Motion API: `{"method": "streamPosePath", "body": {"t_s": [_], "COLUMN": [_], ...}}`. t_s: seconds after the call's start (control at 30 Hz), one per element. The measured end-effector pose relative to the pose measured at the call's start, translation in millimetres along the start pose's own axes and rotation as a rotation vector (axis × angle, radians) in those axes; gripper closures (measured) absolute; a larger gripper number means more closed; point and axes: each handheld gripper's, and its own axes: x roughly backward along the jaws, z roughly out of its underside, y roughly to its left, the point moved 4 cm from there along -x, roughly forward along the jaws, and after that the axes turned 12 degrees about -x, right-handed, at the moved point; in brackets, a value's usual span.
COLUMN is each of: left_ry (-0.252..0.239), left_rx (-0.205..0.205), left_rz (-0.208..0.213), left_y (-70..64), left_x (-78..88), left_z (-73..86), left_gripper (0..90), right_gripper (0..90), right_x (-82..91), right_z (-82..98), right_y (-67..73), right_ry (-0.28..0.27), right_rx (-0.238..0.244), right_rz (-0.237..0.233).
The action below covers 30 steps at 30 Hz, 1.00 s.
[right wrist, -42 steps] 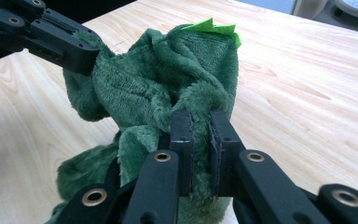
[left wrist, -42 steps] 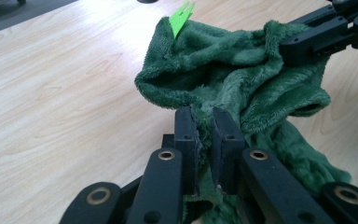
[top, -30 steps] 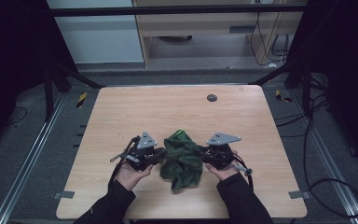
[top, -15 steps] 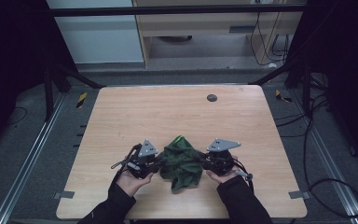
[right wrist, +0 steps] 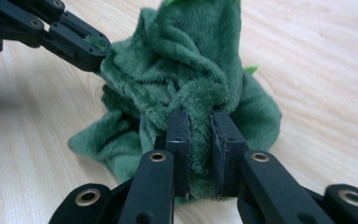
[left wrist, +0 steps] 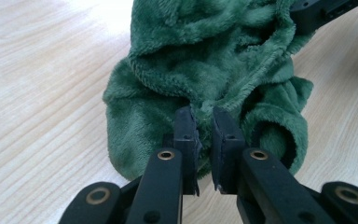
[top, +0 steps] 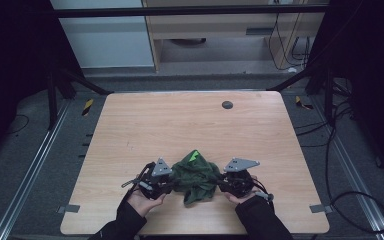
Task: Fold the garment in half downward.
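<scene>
Wooden surface (top: 190, 120) bare but for bunched green cloth (top: 196, 175) at near edge; left gripper (left wrist: 204, 122) and right gripper (right wrist: 200, 122) jaws narrow, pinching opposite sides, right's just easing apart; spreading or folding not yet done

A: Where does the high view sit?
B: Above the person's side, looking forward and down over the wooden table (top: 190, 120).
A: And the gripper views?
B: Low, close, facing each other across the green plush cloth (left wrist: 205, 60).
</scene>
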Motion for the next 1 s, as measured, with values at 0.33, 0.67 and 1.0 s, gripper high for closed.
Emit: {"method": "streamPosePath", "body": {"t_s": [0.33, 0.67, 1.0], "left_ry": [0.038, 0.045, 0.043], "left_rx": [-0.01, -0.023, -0.016], "left_rz": [0.019, 0.014, 0.018], "left_y": [-7.0, -13.2, -11.9], "left_x": [-6.7, -9.1, -8.5], "left_z": [8.0, 9.8, 12.9], "left_gripper": [82.0, 81.8, 79.3], "right_gripper": [77.8, 78.0, 72.6], "right_x": [-5.6, -6.9, -9.3], "right_z": [13.2, 16.9, 20.3], "right_y": [-0.3, -4.7, -2.6], "right_ry": [0.049, 0.071, 0.089], "right_rx": [-0.022, -0.035, -0.031], "right_rz": [-0.007, 0.006, 0.006]}}
